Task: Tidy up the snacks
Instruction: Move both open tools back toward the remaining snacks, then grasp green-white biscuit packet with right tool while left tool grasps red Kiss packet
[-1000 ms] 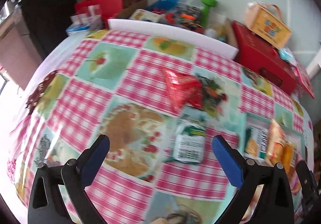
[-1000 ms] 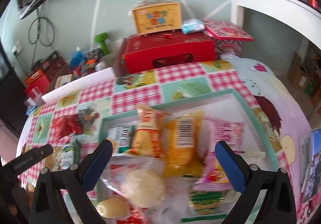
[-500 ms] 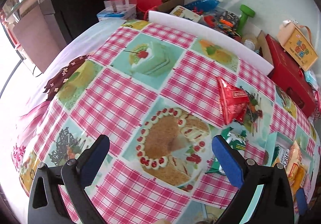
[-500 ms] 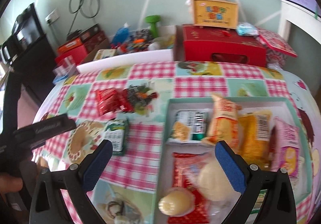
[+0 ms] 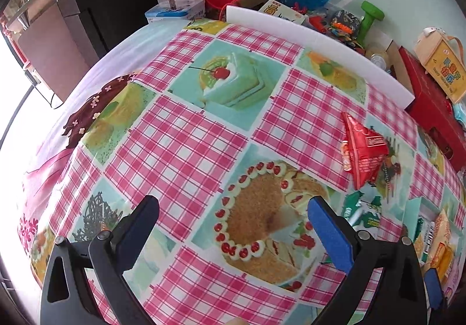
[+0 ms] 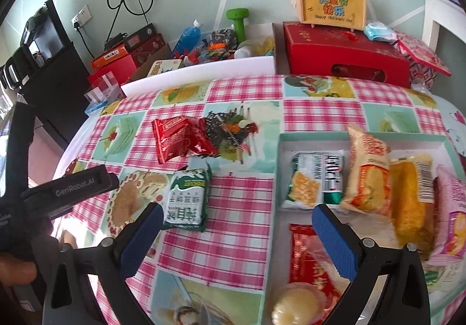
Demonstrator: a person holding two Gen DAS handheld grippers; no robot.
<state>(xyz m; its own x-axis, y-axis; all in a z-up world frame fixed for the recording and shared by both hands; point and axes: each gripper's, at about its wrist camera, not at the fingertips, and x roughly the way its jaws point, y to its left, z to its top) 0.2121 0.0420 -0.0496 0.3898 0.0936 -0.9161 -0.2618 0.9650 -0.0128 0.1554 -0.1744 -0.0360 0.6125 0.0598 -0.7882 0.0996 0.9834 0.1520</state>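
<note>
A red snack packet (image 6: 182, 138) and a green-and-white biscuit packet (image 6: 188, 199) lie loose on the checked tablecloth. To their right a teal-rimmed tray (image 6: 278, 170) holds several snack packets. My right gripper (image 6: 234, 234) is open and empty, above the cloth between the biscuit packet and the tray's left rim. My left gripper (image 5: 231, 226) is open and empty over the printed cake picture, left of the red packet (image 5: 362, 150) and the biscuit packet (image 5: 362, 211). The left gripper body also shows in the right wrist view (image 6: 72, 189).
Along the table's far edge stand a white foam strip (image 6: 198, 71), a long red gift box (image 6: 346, 54) with a yellow carry box (image 6: 332, 8) on top, a green dumbbell (image 6: 237, 23) and a clutter of boxes and toys. A black cabinet (image 5: 96, 1) stands at left.
The left gripper has swung left, so both loose packets now sit at its right. The right gripper has swung left from the tray toward the loose packets. Both stay open.
</note>
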